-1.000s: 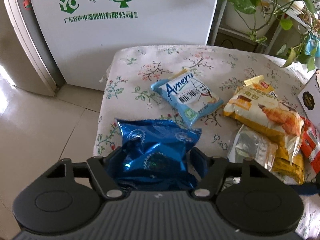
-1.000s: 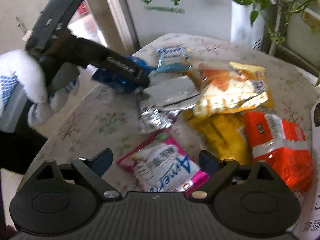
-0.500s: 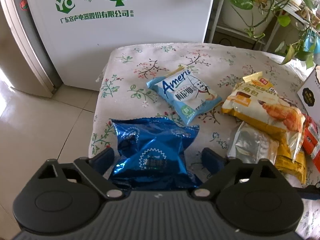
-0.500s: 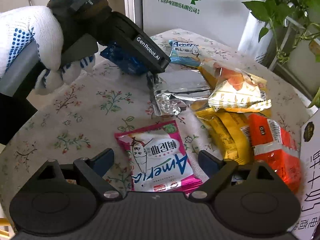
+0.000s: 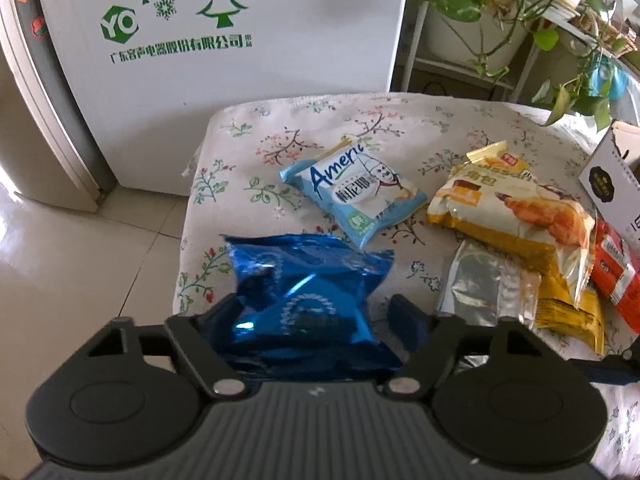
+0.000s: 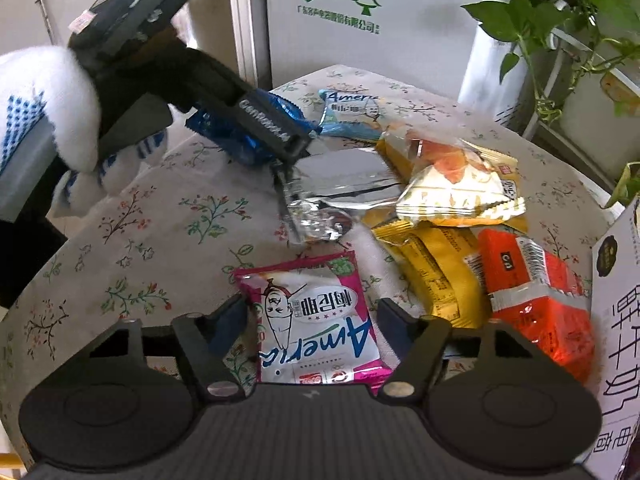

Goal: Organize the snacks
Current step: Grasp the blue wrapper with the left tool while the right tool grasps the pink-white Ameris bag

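My left gripper [image 5: 316, 312] is open, its jaws on either side of a shiny blue snack bag [image 5: 308, 300] that lies on the floral tablecloth near the table's left edge. In the right wrist view the left gripper [image 6: 256, 128] sits over that blue bag [image 6: 240, 144]. My right gripper [image 6: 312, 316] is open, its jaws flanking a pink and white snack packet [image 6: 316, 320] on the cloth. A light blue packet [image 5: 352, 196], a croissant bag [image 5: 516, 208], a silver pouch [image 5: 484, 284], yellow bars [image 6: 436, 268] and an orange packet [image 6: 532, 292] lie around.
A white fridge [image 5: 240, 32] stands behind the table, with tiled floor [image 5: 80, 240] to the left. A white carton [image 6: 616, 320] stands at the table's right. Potted vines on a rack [image 5: 520, 20] hang over the far right.
The left gripper let go of the blue bag and opened, and now sits around it again, slightly narrower. The right gripper moved closer over the pink packet.
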Tool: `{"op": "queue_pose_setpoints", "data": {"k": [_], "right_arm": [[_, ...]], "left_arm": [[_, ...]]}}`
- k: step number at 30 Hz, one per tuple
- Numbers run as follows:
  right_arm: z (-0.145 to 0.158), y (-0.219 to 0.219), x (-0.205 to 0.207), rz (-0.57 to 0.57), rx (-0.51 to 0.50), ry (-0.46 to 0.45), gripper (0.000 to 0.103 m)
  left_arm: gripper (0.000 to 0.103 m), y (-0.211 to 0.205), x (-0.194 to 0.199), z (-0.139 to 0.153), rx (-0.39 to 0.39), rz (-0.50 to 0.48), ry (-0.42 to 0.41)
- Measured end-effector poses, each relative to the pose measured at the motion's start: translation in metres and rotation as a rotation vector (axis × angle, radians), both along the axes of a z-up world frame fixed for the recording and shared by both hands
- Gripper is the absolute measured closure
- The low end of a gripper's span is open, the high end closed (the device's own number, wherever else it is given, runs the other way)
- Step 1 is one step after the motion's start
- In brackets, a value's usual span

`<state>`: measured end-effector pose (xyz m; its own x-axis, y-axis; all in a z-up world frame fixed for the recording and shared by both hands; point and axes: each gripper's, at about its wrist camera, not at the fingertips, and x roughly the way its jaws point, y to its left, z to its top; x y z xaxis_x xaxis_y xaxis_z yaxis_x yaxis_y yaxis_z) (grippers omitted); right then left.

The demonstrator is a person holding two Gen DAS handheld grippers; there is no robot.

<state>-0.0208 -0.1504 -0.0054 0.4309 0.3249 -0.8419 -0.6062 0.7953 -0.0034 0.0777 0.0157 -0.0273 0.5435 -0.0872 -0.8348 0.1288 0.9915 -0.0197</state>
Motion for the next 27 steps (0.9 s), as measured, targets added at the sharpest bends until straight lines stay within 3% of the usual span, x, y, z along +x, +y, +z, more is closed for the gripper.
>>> {"op": "queue_pose_setpoints", "data": {"k": [2, 7, 17, 27], "right_arm": [[0.000, 0.000, 0.001, -0.009, -0.005, -0.004, 0.038], [0.003, -0.001, 0.002, -0.022, 0.007, 0.001, 0.045], [0.012, -0.004, -0.004, -0.052, 0.048, 0.002, 0.046], [0.023, -0.013, -0.010, -0.123, 0.064, -0.014, 0.046]], "left_arm": [[0.041, 0.001, -0.001, 0.001, 0.006, 0.001, -0.010], [0.044, 0.002, -0.008, 0.003, 0.010, 0.017, -0.017], [0.044, 0.015, -0.037, 0.018, -0.010, 0.100, -0.071], [0.044, 0.007, -0.075, 0.021, -0.028, 0.115, -0.092]]}}
